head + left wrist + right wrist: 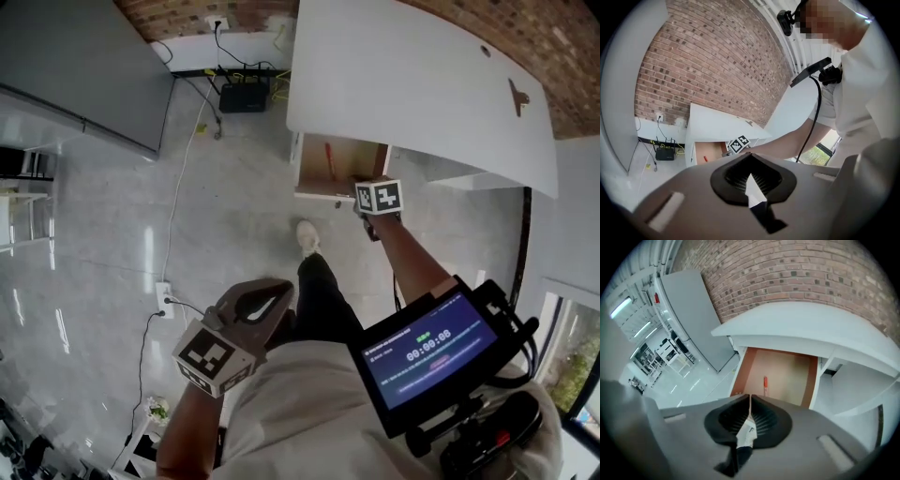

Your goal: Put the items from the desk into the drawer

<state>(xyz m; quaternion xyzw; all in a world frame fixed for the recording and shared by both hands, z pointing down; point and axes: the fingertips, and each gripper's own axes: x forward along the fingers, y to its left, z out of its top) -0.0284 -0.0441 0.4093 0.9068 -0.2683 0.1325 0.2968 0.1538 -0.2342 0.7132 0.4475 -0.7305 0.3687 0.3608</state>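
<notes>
A white desk stands over an open drawer with a brown wooden bottom. A red pen lies inside it, and the right gripper view looks down on that red pen. A small dark cross-shaped thing lies on the desk top at the right. My right gripper hovers at the drawer's front right corner, jaws shut with nothing between them. My left gripper is held low beside the person's body, also shut and empty.
A black router and cables lie on the floor by the brick wall. A grey cabinet stands at the left and a white power strip lies on the tiles. The person's shoe is in front of the drawer.
</notes>
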